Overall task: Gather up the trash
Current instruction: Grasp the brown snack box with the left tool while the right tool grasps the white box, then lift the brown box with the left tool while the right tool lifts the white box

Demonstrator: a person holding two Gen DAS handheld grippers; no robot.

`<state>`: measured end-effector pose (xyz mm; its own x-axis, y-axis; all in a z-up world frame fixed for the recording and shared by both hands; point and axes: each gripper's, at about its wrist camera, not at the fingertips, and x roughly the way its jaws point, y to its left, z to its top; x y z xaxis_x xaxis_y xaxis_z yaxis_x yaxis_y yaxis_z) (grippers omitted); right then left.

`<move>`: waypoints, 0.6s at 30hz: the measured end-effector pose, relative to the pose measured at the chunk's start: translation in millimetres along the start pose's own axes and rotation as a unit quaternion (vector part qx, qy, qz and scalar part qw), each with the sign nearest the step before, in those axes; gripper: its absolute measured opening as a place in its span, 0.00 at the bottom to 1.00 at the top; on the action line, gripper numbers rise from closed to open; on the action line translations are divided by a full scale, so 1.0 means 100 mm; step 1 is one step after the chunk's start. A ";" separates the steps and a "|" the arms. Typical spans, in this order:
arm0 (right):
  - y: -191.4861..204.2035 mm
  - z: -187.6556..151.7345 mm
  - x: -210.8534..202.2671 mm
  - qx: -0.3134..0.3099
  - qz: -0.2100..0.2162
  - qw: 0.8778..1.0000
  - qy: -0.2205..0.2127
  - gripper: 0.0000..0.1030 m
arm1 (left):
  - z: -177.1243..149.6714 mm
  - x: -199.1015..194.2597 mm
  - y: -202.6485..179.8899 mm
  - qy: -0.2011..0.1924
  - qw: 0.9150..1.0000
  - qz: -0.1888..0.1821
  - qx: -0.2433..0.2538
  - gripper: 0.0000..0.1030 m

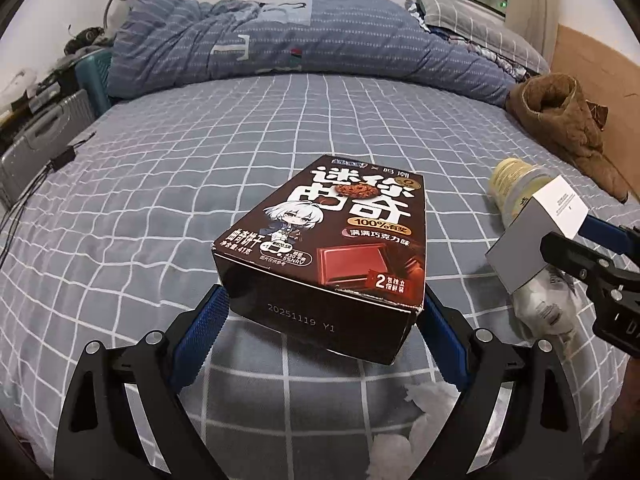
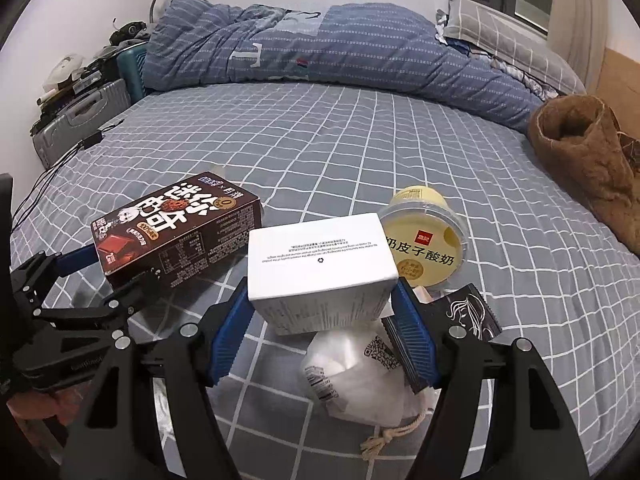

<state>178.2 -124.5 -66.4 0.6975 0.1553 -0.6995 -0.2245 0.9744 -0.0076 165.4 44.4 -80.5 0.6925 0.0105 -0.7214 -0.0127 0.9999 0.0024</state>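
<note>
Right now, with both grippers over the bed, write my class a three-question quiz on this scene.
1. True or false: the right gripper holds a white box.
2. What does the left gripper hold? A) yogurt cup B) chocolate cookie box C) drawstring bag
3. What lies directly beneath the white box?

Key: 1 true. 2 B, the chocolate cookie box. 3 a white drawstring bag, beside the yellow yogurt cup.

Left gripper (image 1: 320,312) pitched downward over bed (image 1: 160,184), blue pads clamped on both sides of brown cookie box (image 1: 332,232), box lifted clear of bed. Right gripper (image 2: 322,312) just beside, angled down likewise, pads pressed on white box (image 2: 320,260) above bed.
</note>
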 end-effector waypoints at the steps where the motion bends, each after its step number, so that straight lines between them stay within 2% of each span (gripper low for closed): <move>1: 0.00 -0.01 -0.03 0.000 0.000 1.000 -0.002 0.65 | 0.00 -0.03 0.00 -0.001 1.000 -0.001 -0.001 0.87; 12: -0.01 -0.10 -0.33 0.019 0.009 1.000 -0.019 0.65 | -0.04 -0.45 0.09 -0.026 0.999 -0.007 -0.026 0.87; 13: 0.00 -0.11 -0.37 0.019 0.010 1.000 -0.021 0.65 | -0.04 -0.49 0.09 -0.028 0.999 -0.010 -0.027 0.70; 14: 0.01 -0.12 -0.40 0.019 0.010 1.000 -0.023 0.65 | -0.03 -0.50 0.09 -0.023 0.999 -0.013 -0.024 0.36; 18: 0.03 -0.15 -0.50 0.016 0.011 0.999 -0.028 0.65 | -0.06 -0.54 0.09 -0.014 0.999 -0.022 -0.022 0.36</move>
<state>132.5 -131.8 -41.8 0.7303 0.1841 -0.6579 -0.2180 0.9755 0.0309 123.0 52.6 -45.6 0.7122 -0.0332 -0.7012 -0.0120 0.9982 -0.0595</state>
